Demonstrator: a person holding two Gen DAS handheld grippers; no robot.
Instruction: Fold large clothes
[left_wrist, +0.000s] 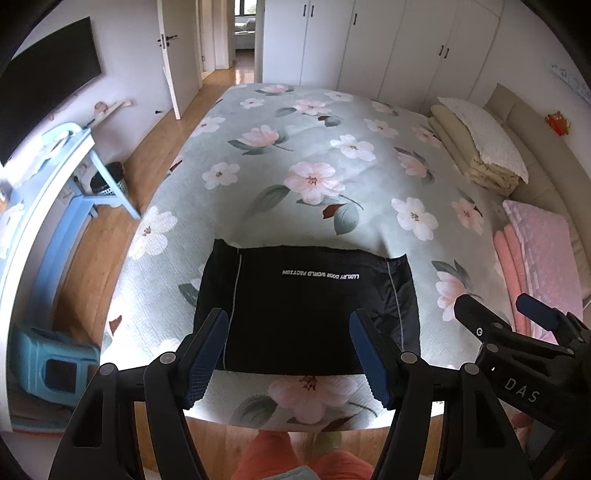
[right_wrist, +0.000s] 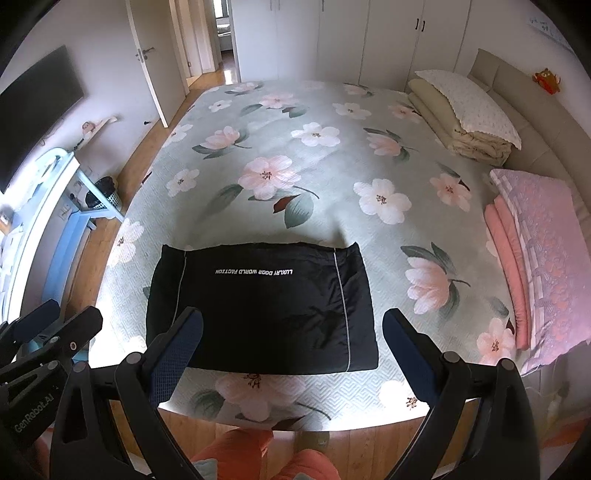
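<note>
Black jacket (left_wrist: 306, 306), folded into a flat rectangle, lies near the foot edge of the bed on the floral quilt (left_wrist: 314, 177); white lettering reading "LUXURY DOOR WORLD FACTION" runs across it upside down, and a thin pale piping line runs down each side. Far left in the left wrist view, a dark screen (left_wrist: 48, 85) hangs on the wall above a light blue desk (left_wrist: 74, 155), with a dark wastebasket (left_wrist: 109, 179) beneath and a turquoise stool (left_wrist: 55, 365) on the wooden floor. The left gripper (left_wrist: 288, 350) hovers above the jacket's near edge, its blue-padded fingers (left_wrist: 207, 354) spread wide with nothing between them. To its right the right gripper (right_wrist: 291, 354) hangs over the same near edge, its fingers (right_wrist: 173, 354) also wide apart and empty; neither gripper touches the cloth. Beyond the jacket the quilt stretches to white wardrobes (left_wrist: 388, 44). On the right side of the bed, a folded cream duvet with a white pillow (right_wrist: 469, 110) on top sits by the beige headboard (right_wrist: 535, 122), and nearer lies a folded pink blanket (right_wrist: 535, 258). The person's orange trousers (right_wrist: 306, 461) show at the bottom edge
</note>
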